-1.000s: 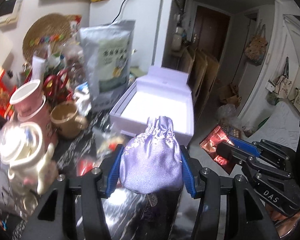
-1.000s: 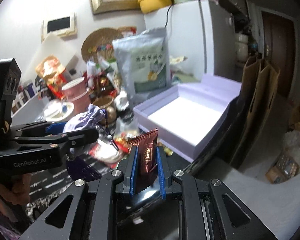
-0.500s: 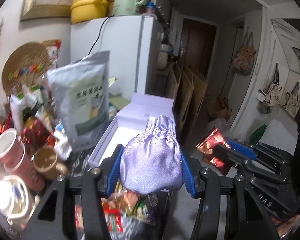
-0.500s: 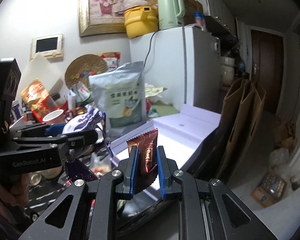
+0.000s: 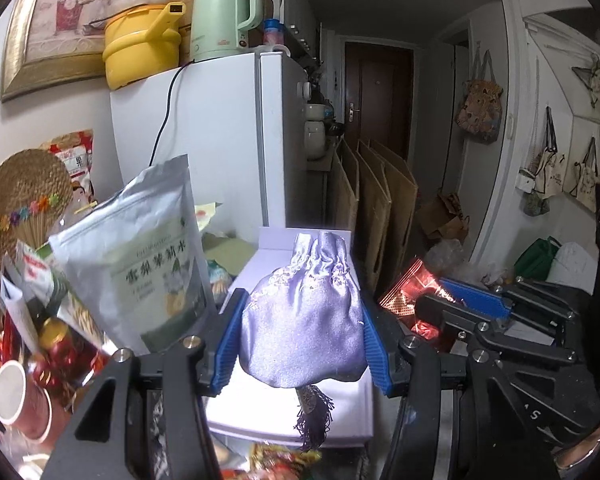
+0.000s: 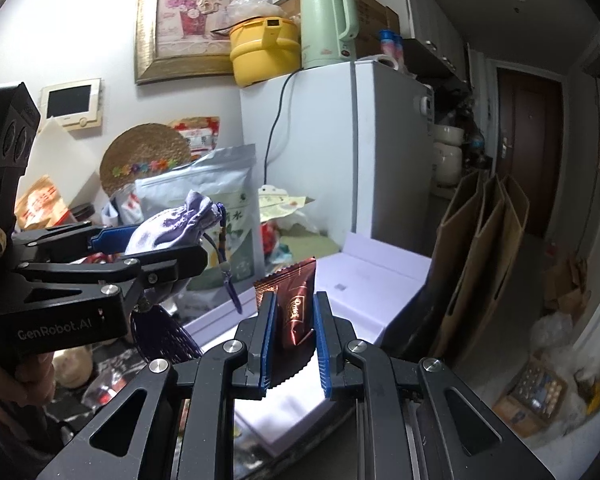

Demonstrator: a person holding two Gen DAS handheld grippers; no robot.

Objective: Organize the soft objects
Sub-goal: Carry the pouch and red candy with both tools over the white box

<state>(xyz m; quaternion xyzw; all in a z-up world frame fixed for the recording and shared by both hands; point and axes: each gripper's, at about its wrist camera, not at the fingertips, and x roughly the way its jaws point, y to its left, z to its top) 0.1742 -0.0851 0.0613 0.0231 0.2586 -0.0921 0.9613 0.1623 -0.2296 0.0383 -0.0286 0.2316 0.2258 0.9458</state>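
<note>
My left gripper (image 5: 302, 332) is shut on a lilac satin drawstring pouch (image 5: 304, 320) with a hanging tassel, held above the open white box (image 5: 340, 420). The pouch also shows in the right wrist view (image 6: 172, 226), left of centre. My right gripper (image 6: 293, 338) is shut on a brown foil snack packet (image 6: 296, 304), held above the same white box (image 6: 372, 280). The packet also shows in the left wrist view (image 5: 410, 292), to the right of the pouch.
A silver-green standing bag (image 5: 140, 264) stands left of the box, with cups (image 5: 20, 404) and packets crowding the table's left side. A white fridge (image 5: 220, 140) stands behind. Cardboard sheets (image 5: 380, 200) lean to the right of the box.
Both grippers have risen with their loads and tilted up. The table has dropped low in view and the fridge top with kettle and yellow pot now shows.
</note>
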